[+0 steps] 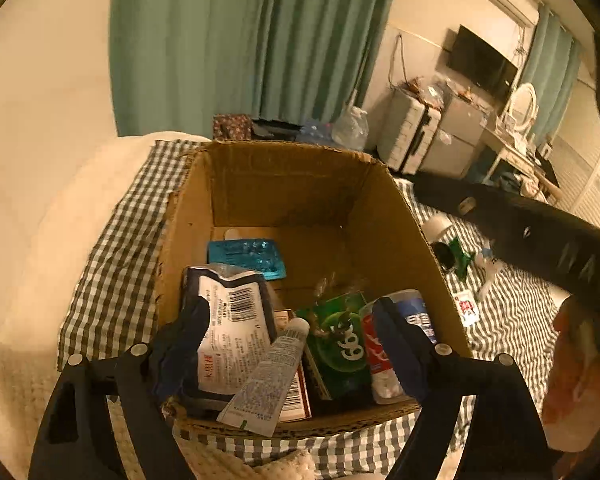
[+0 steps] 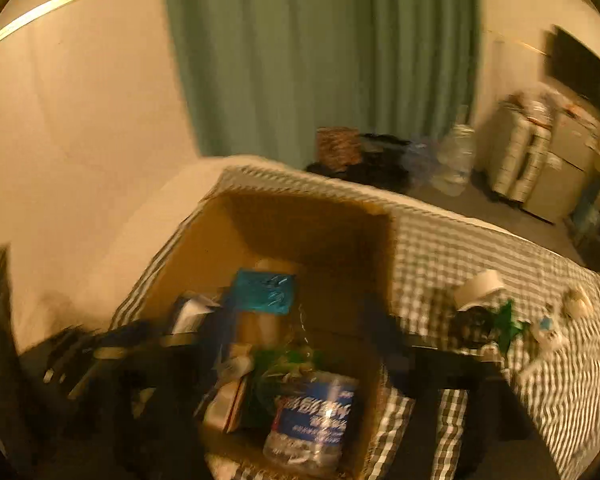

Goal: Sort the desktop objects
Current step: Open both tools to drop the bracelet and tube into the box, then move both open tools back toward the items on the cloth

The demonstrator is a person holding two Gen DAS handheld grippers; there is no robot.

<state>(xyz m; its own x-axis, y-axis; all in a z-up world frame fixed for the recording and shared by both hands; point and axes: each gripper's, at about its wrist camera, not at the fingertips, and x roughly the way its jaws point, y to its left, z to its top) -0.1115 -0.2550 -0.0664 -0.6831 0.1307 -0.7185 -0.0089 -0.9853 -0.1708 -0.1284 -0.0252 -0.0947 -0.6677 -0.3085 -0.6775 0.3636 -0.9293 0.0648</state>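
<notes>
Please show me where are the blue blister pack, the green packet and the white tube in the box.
Blister pack point(image 1: 246, 258): left wrist view, middle of its blue foil.
Green packet point(image 1: 340, 340): left wrist view, on its printed front.
White tube point(image 1: 266, 380): left wrist view, middle of its body.

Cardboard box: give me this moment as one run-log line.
left gripper open above cardboard box | right gripper blurred | toothpaste tube, blister pack in box

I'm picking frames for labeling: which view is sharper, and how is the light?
Left wrist: sharp, print readable on the white tube in the cardboard box. Right wrist: motion-blurred throughout, box contents smeared. Both: dim, warm orange cast, fisheye bending at edges.
</notes>
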